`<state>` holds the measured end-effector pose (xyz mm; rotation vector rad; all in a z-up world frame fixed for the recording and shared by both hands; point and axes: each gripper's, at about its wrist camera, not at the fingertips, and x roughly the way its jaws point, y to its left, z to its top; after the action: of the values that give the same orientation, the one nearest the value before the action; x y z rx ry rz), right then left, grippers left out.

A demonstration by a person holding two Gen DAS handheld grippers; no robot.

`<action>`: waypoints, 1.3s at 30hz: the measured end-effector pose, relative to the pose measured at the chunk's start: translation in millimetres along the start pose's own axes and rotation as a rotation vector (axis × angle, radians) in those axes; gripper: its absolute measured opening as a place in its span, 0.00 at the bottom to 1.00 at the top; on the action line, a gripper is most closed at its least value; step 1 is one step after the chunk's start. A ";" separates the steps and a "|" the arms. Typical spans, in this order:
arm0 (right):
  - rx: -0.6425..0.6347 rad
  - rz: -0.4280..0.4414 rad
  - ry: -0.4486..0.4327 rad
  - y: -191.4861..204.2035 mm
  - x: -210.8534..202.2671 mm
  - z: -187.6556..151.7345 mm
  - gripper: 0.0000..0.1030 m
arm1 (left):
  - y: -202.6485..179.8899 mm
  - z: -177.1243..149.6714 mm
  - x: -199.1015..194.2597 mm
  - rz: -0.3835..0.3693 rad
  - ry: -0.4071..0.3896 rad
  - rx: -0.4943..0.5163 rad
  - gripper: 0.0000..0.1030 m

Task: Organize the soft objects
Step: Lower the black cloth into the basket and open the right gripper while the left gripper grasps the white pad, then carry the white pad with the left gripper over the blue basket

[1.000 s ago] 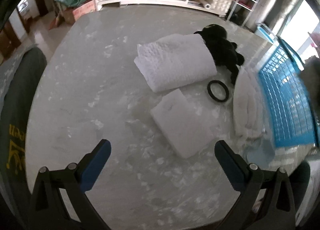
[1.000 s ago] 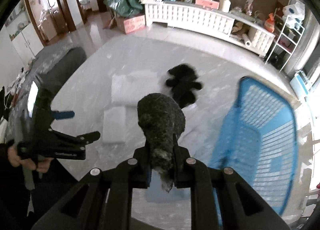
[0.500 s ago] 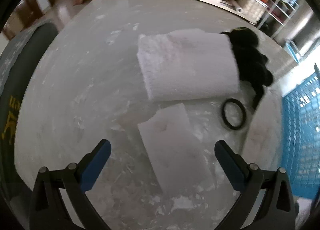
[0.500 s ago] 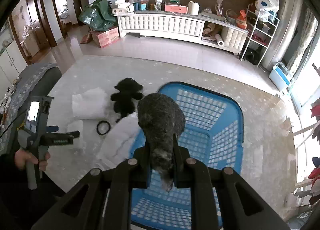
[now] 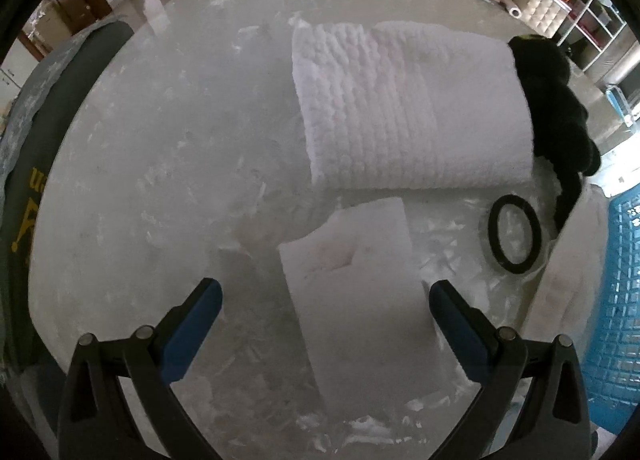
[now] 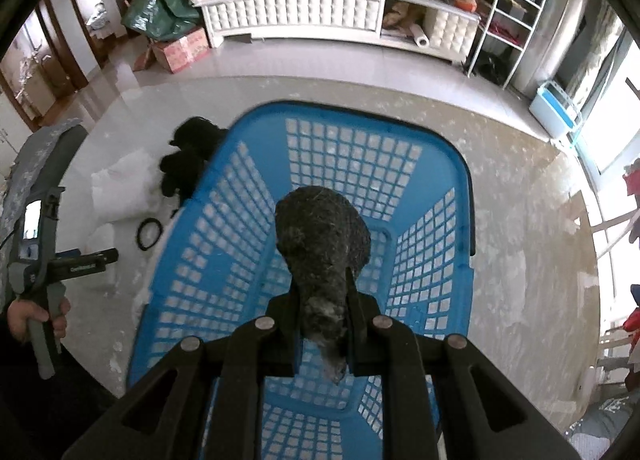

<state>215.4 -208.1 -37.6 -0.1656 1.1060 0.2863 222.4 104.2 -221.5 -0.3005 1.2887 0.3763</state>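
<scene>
Right fingers (image 6: 348,300): clenched on the narrow end of the dark fuzzy plush (image 6: 322,244); you're pinching its thin tail, the bulbous end is sticking out forward past the tips.
Right gripper (image 6: 322,324): you're holding it above the open blue basket (image 6: 460,188), plush hanging over the basket's interior, not touching the mesh as far as I can tell.
Step in hand: dropping the plush into the basket. Do it well by lowering until the fat end is inside the rim, then opening fully; fuzz may be snagging on the pads, so back straight out, no sideways flick.
Plush axis: long axis is running along the fingers, heavy round end pointing away from you toward the basket's far wall, thin end back at the palm. Expect it to tip nose-first when you're letting go.
Left fingers (image 5: 200,312): spread wide, holding nothing.
Left gripper (image 5: 326,314): you're hovering low over the small white folded cloth (image 5: 356,300), which is lying between the open tips on the desk (image 5: 160,160).
Cloth axis: long side is running roughly away from you, slightly tilted left at the far end; you're straddling its short width, which is the right way to pinch it.
Beyond it: big ribbed white towel (image 5: 408,108) just behind, black plush toy (image 5: 556,108) at its right end, black ring (image 5: 516,234) right of the small cloth.
</scene>
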 end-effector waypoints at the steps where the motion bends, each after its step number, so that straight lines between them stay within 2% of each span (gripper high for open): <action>1: 0.005 -0.005 0.011 -3.8 4.0 0.8 0.14 | 1.5 0.2 1.7 0.001 -0.007 -0.005 1.00; 7: 0.011 -0.014 0.051 -8.6 20.2 4.2 0.14 | 10.0 0.0 10.7 0.003 -0.004 -0.016 1.00; 13: 0.000 -0.035 0.093 -11.1 34.8 4.1 0.15 | 9.1 16.7 20.5 -0.002 0.046 -0.007 1.00; 18: -0.025 -0.052 0.126 -8.2 51.2 5.8 0.15 | 8.2 17.5 23.9 -0.007 0.006 0.007 0.99; 21: -0.029 -0.060 0.153 -7.2 60.0 6.7 0.15 | 9.9 14.8 17.4 -0.014 -0.013 0.029 0.83; 23: -0.032 -0.056 0.149 -6.9 58.3 8.1 0.17 | 10.6 16.3 13.7 -0.022 -0.019 0.048 0.61; 25: -0.035 -0.061 0.146 -7.0 56.0 10.3 0.25 | 12.2 19.4 12.6 -0.029 -0.011 0.064 0.56; 27: -0.029 -0.052 0.152 -7.9 55.3 11.2 0.54 | 14.8 21.3 11.4 -0.037 -0.013 0.095 0.53; 29: -0.029 -0.058 0.145 -7.4 54.5 11.7 0.70 | 18.7 22.1 11.1 -0.049 -0.014 0.109 0.49; 33: -0.027 -0.063 0.137 -5.4 49.3 14.4 0.85 | 26.0 19.3 7.3 -0.089 -0.001 0.100 0.47; 39: -0.022 -0.052 0.119 -4.7 32.9 13.5 0.97 | 34.1 13.3 1.5 -0.110 -0.002 0.125 0.45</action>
<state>242.2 -204.1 -61.2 -0.2331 1.2148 0.2451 219.5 140.7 -219.8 -0.2634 1.2815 0.2018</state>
